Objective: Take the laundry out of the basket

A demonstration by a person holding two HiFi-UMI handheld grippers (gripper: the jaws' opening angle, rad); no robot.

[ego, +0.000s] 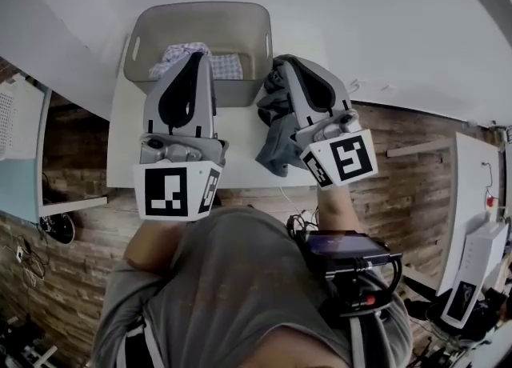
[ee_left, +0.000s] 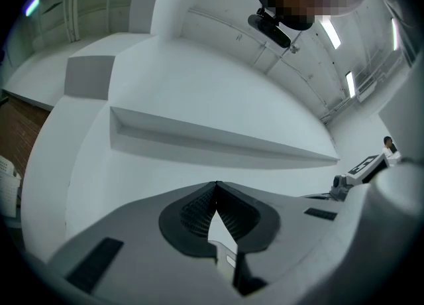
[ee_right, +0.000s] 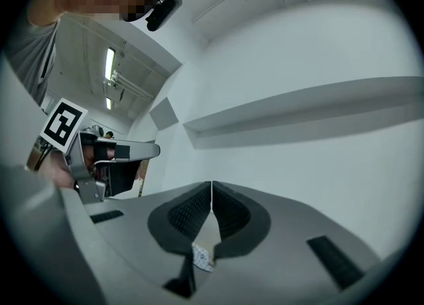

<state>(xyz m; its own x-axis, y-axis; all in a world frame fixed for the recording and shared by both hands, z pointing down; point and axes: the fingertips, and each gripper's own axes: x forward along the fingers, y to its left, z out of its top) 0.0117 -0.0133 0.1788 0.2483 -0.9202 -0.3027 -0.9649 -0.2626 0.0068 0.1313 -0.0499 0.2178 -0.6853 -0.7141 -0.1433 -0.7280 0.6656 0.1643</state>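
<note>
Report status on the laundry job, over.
Left gripper shut, empty. Right gripper shut, empty. Dark cloth out on the table beside the basket; checked cloth in the basket. Nothing blocking.

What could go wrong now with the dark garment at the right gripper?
1. Thin grip: the right gripper is shut, yet only a small scrap of cloth shows between its fingers, so the dark garment hanging below it may slip off.
2. The garment hangs close to the near edge of the table; if dropped, it could fall past that edge.
</note>
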